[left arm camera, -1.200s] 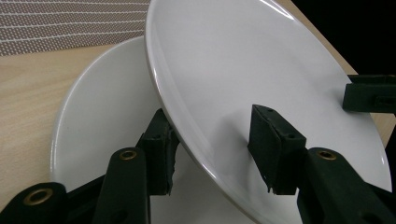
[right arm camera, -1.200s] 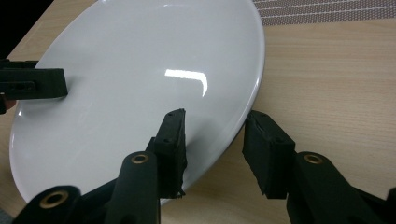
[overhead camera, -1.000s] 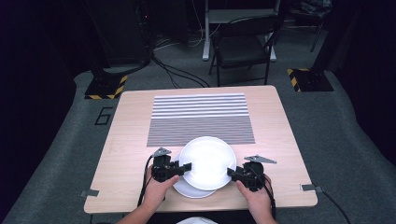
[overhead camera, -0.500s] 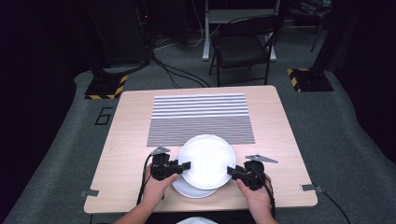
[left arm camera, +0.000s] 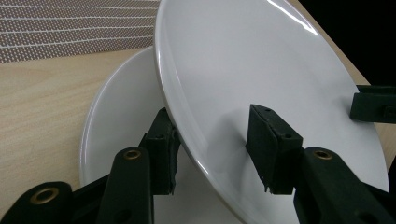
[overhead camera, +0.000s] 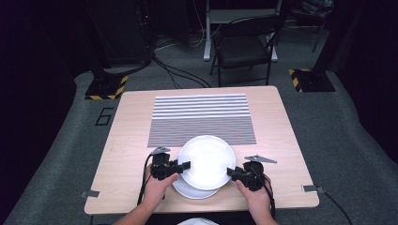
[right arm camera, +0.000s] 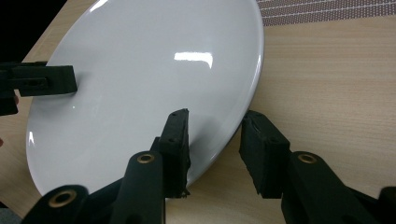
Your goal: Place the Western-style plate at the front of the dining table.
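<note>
Round glossy white top plate [overhead camera: 206, 161] is raised over a second white plate [overhead camera: 192, 191] near the table's front edge, w/ L gripper [overhead camera: 184, 165] & R gripper [overhead camera: 231, 172] each straddling opposite rims, jaws part-closed, contact unclear.

The upper plate [overhead camera: 206, 161] is glossy white, and the lower plate [overhead camera: 190, 191] under it is the same white. Both grippers, left [overhead camera: 187, 165] and right [overhead camera: 230, 172], are black, with brass-coloured rivets in the jaws. The table [overhead camera: 126, 136] is pale wood grain. The placemat [overhead camera: 202, 117] carries fine grey and white stripes. The floor [overhead camera: 65, 154] is grey carpet, and the stand bases [overhead camera: 105, 87] show yellow and black hazard stripes.
</note>
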A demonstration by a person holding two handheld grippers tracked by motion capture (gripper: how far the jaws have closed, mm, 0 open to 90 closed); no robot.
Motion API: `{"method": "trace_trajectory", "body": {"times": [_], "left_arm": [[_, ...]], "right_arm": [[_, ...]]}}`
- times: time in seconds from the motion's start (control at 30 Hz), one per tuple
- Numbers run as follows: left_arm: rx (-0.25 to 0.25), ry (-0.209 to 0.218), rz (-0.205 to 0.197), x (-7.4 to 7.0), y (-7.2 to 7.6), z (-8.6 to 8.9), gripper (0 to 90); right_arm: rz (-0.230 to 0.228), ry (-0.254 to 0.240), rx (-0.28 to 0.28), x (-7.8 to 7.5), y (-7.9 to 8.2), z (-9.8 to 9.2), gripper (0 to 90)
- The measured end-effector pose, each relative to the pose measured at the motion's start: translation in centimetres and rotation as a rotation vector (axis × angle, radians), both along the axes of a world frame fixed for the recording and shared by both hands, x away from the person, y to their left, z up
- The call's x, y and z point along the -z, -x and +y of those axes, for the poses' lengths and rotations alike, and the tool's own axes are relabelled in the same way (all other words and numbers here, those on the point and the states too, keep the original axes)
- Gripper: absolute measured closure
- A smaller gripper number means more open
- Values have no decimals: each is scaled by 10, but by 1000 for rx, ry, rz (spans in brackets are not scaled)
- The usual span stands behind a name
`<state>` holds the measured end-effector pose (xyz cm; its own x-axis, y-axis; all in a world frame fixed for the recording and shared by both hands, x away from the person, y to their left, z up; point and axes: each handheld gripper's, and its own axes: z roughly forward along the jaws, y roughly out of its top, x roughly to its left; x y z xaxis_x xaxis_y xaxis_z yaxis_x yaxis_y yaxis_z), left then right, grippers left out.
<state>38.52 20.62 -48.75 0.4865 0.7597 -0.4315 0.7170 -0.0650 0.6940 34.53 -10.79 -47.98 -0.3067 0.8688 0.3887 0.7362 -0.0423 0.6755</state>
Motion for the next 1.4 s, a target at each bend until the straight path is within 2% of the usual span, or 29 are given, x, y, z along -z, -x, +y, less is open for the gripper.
{"method": "trace_trajectory", "body": {"times": [0.37,0.53,0.77,0.97,1.03,1.4], "left_arm": [[-4,-17,5,-5,-5,5,543],[-21,2,11,-6,-7,10,581],[-22,-24,17,-5,-9,12,607],[-36,-30,31,-4,-12,11,606],[-36,-30,29,-5,-13,10,608],[-52,12,31,-9,-16,9,608]], "right_arm": [[6,-28,4,-3,-4,3,623],[5,-36,6,-4,-7,6,620],[10,-41,3,-3,-9,8,620],[12,-62,8,-4,-10,8,620],[5,-55,9,-4,-11,8,621],[12,-55,22,-2,-17,6,635]]}}
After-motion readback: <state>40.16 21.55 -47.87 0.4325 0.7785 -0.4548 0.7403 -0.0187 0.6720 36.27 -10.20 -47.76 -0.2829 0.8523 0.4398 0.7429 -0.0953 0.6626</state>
